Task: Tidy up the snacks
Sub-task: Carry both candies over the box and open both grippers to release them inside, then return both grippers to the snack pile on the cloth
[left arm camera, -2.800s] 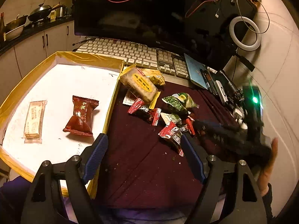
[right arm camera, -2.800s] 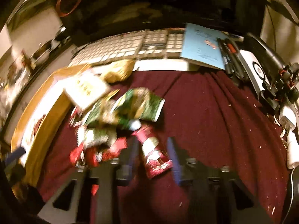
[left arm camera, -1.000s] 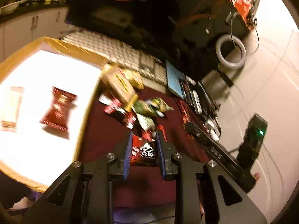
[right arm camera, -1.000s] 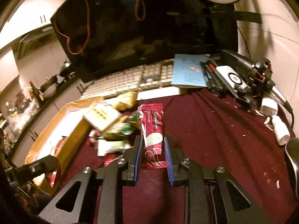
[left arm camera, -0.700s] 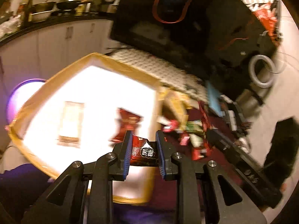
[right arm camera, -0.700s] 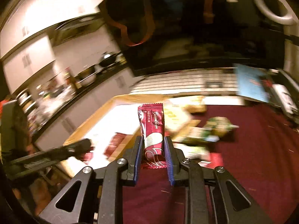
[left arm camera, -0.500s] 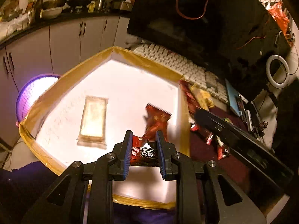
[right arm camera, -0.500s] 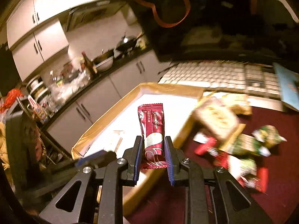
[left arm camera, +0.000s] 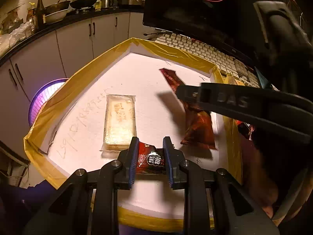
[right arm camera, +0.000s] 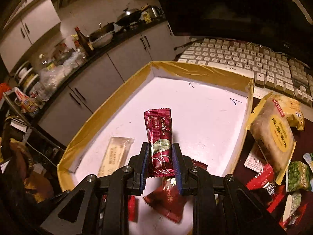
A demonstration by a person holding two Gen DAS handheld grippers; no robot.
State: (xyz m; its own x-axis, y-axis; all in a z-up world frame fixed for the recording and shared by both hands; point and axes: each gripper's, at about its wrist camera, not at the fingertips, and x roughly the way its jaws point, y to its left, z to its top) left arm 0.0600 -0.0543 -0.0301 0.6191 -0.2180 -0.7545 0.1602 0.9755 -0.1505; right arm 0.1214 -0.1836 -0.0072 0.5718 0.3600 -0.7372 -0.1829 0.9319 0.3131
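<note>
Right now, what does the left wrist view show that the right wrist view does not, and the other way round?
Only the left wrist view shows the left gripper shut on a black-and-red sachet, and a purple-lit round thing beside the tray.

Only the right wrist view shows the loose snack pile on the maroon cloth and the label of the maroon bar in the right gripper.

Both show the yellow-taped tray and the pale packet.

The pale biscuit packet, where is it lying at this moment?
The pale biscuit packet lies flat on the white floor of the yellow-taped tray, left of the dark red packet, just ahead of the left gripper.
</note>
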